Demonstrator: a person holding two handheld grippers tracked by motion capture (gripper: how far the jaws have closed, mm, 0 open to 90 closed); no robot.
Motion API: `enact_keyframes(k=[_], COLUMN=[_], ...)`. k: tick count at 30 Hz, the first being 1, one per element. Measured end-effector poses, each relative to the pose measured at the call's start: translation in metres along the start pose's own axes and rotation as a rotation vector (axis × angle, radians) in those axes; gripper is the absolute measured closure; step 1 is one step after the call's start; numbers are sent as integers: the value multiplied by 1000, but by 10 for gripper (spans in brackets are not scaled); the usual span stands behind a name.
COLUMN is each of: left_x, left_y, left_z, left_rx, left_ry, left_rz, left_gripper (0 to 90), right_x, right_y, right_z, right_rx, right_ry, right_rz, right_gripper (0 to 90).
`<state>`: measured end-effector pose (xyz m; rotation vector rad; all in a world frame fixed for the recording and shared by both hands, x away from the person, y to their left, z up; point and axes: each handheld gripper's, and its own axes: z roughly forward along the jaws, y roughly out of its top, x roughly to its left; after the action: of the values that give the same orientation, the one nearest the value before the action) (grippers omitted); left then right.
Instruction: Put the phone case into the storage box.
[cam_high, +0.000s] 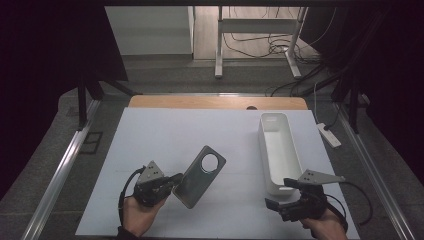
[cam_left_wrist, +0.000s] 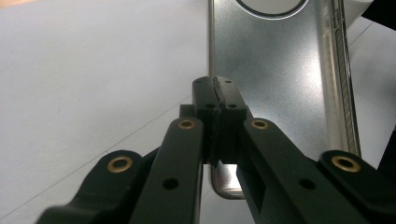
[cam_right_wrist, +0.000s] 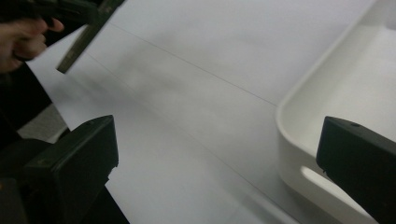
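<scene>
A silver-grey phone case (cam_high: 200, 176) with a round camera hole is held tilted above the white table top (cam_high: 190, 130). My left gripper (cam_high: 176, 181) is shut on its near edge. In the left gripper view the two pads (cam_left_wrist: 217, 93) meet on the rim of the case (cam_left_wrist: 275, 79). My right gripper (cam_high: 278, 193) stands wide open at the near end of the long white bin (cam_high: 279, 150), with nothing between its fingers. In the right gripper view one jaw is over the table and the other over the corner of the bin (cam_right_wrist: 327, 88); the case (cam_right_wrist: 84, 37) shows edge-on far off.
The white sheet lies on a wooden table whose far edge (cam_high: 215, 102) shows. Metal rails (cam_high: 65, 165) run along both sides. A power strip (cam_high: 329, 135) and cables lie on the floor to the right. A hand (cam_right_wrist: 21, 39) shows at the far left of the right gripper view.
</scene>
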<state>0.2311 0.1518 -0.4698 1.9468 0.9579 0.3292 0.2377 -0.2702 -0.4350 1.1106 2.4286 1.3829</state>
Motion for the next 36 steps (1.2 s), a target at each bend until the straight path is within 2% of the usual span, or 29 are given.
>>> enact_keyframes(k=[1,8,23,26,36], left_x=[0,-2,-10,-13,-18], left_y=[0,2,8,9,11], left_z=[0,1,11,13,20], left_rx=[0,-4,1,3,10], left_ry=[-3,-11,-11,-11,-7], left_rz=[0,0,24,28,38], left_gripper=[891,891,891,891,891], right_x=[3,9,19,23,30], right_y=[3,9,20,23,29], right_z=[5,17,45,52,69], right_rx=[0,26,57,59,76], right_ry=[21,33,67,89,126], right_rz=[-1,-26,3,24,38], right_gripper=[0,0,0,0,0])
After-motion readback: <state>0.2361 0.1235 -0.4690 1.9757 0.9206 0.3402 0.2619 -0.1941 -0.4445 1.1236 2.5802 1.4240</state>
